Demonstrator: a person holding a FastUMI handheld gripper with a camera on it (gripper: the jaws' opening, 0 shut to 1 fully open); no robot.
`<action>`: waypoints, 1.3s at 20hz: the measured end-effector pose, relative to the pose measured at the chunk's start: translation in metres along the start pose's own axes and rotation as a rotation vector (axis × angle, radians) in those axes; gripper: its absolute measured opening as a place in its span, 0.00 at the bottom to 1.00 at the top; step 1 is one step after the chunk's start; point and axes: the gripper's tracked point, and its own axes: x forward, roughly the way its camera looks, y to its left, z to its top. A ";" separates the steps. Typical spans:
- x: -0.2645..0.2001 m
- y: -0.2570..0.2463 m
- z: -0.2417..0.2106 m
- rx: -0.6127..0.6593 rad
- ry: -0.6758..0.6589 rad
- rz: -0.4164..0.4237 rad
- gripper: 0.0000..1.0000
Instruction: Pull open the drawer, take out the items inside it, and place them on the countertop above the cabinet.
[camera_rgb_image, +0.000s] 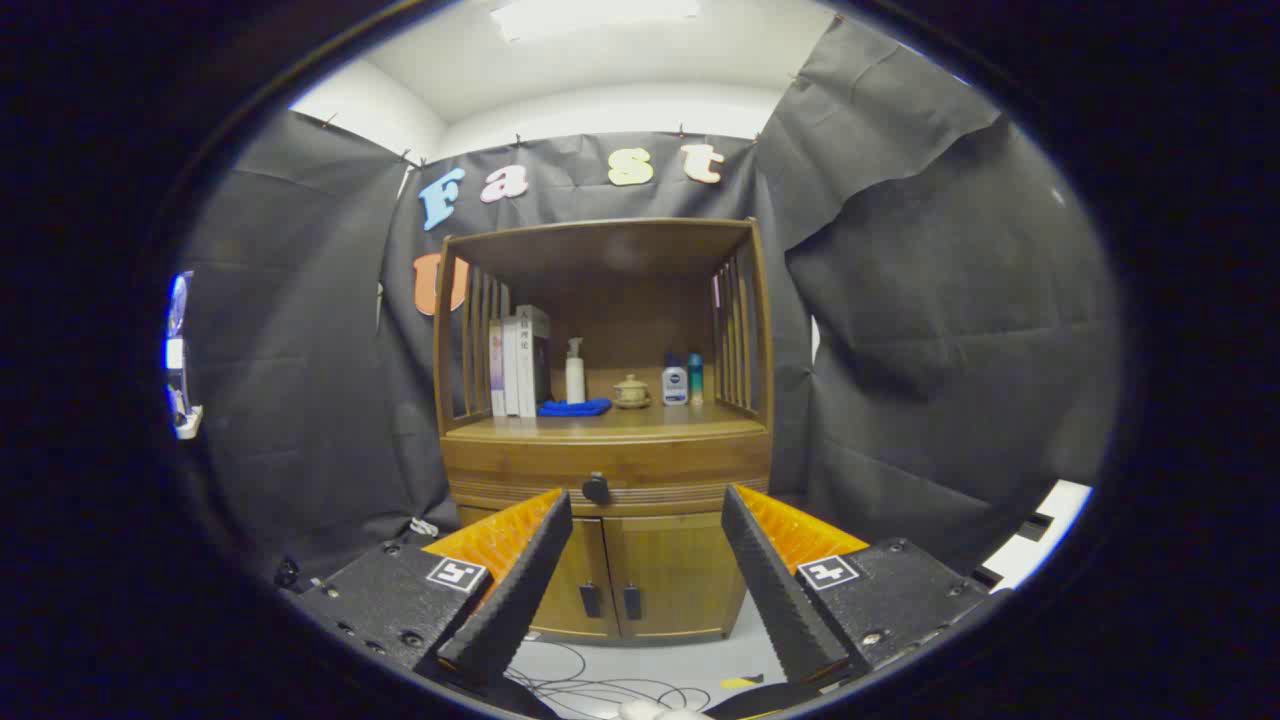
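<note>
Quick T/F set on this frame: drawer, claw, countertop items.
1. The drawer is shut. True.
2. The claw is shut on the knob. False: its fingers are spread open, well short of the cabinet, holding nothing.
3. A blue cloth lies on the countertop beside the books. True.
4. The two lower doors stand open. False: both are closed.
5. A white pump bottle stands between the books and a small pot. True.
6. The countertop is bare. False: it holds books, bottles, the cloth and the pot.
</note>
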 end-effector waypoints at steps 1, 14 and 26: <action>-0.002 -0.005 -0.001 0.003 0.007 -0.009 0.98; 0.007 0.003 -0.005 -0.014 0.013 0.014 0.98; 0.068 0.008 0.002 -0.015 0.009 0.010 0.98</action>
